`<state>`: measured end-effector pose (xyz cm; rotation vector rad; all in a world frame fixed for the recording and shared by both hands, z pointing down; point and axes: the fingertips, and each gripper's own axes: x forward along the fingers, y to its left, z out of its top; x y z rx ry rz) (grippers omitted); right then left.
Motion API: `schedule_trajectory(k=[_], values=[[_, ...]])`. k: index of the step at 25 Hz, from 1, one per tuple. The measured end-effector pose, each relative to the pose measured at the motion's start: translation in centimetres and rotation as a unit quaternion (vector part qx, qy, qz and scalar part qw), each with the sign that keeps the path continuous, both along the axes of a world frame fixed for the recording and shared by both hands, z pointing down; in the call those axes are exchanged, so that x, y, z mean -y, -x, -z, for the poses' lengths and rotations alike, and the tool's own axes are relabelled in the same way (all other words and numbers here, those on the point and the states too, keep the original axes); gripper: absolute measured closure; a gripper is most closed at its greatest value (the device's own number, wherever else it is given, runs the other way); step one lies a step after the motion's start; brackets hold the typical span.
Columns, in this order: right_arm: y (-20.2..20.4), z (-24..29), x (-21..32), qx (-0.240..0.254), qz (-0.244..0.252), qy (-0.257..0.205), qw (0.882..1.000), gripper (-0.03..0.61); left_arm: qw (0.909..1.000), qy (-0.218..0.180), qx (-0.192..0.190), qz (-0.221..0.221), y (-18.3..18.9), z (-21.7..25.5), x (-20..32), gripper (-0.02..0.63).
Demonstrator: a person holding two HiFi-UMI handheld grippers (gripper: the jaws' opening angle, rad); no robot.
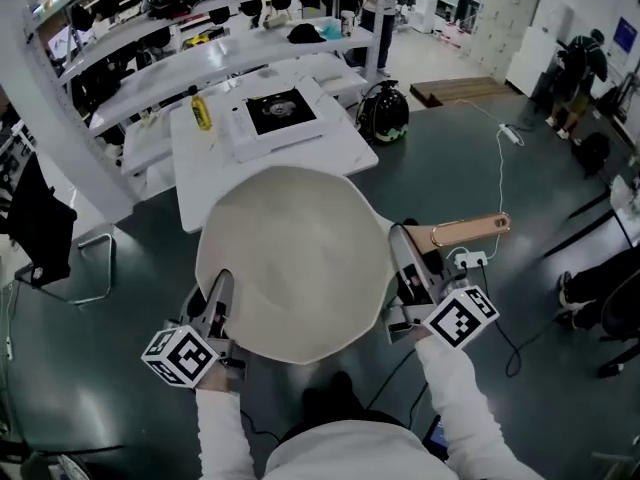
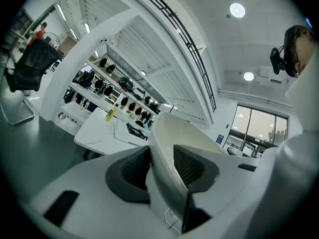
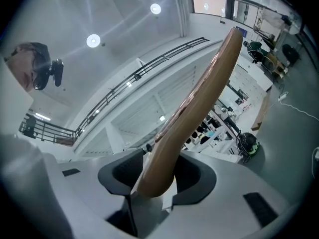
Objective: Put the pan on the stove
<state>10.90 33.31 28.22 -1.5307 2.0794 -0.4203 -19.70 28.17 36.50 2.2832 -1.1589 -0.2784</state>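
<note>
Both grippers hold the pan (image 1: 295, 258).
The table (image 1: 200, 183) with the stove (image 1: 281, 111) stands well ahead of both grippers; the left gripper (image 1: 222, 293) clamps the pan's rim, the right gripper (image 1: 405, 260) clamps its wooden handle (image 1: 470, 232).

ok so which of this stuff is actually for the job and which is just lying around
For the job: pan, its wooden handle, stove, white table, left gripper, right gripper.
Just lying about: yellow bottle, floor power strip, black chair.
</note>
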Motion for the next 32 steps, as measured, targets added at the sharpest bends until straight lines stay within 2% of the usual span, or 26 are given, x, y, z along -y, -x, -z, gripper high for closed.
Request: schedule_trajectory(k=[10, 20, 32], values=[[-5.2, -2.7, 3.5, 0.027, 0.002, 0.017, 0.999, 0.396, 0.9998, 0.005, 0.015, 0.013, -4.3, -1.0, 2.2, 0.46], [-7.9, -1.9, 7.5, 0.036, 0.01, 0.001, 0.999, 0.399, 0.9994, 0.004, 0.023, 0.024, -6.9, 0.0, 5.4, 0.46], [-9.7, -3.8, 16.9, 0.048, -0.012, 0.02, 0.999, 0.4, 0.9996, 0.01, 0.025, 0.009, -8.6, -1.4, 15.7, 0.46]])
